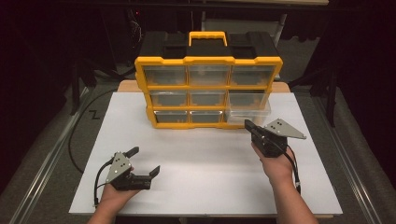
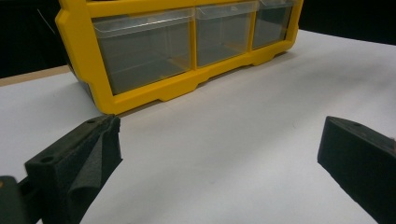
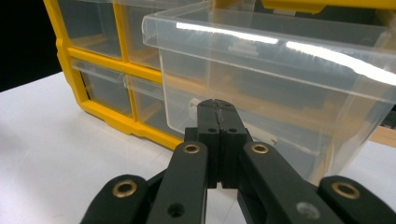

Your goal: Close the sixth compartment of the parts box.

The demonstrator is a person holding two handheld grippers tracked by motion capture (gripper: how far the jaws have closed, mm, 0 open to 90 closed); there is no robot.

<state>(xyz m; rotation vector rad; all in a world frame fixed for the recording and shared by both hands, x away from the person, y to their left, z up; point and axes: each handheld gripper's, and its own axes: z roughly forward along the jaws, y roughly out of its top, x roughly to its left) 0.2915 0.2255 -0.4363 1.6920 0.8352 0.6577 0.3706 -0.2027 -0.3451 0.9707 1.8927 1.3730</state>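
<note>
A yellow and black organiser (image 1: 208, 88) with clear drawers stands upright at the back of the white table (image 1: 205, 172). Its bottom right clear drawer (image 1: 250, 111) is pulled partway out. My right gripper (image 1: 248, 125) sits just in front of that drawer with its jaws shut and nothing between them. In the right gripper view the shut fingertips (image 3: 219, 116) are close to the front wall of the clear drawer (image 3: 280, 84); whether they touch it I cannot tell. My left gripper (image 1: 145, 161) rests open near the table's front left, empty. In the left gripper view its pads (image 2: 93, 149) stand wide apart, facing the organiser (image 2: 154, 51).
A wooden board (image 1: 127, 86) shows behind the white table top. Black cables (image 1: 77, 135) trail over the floor at the left. Metal rails (image 1: 42, 168) run along both sides of the table. The surroundings are dark.
</note>
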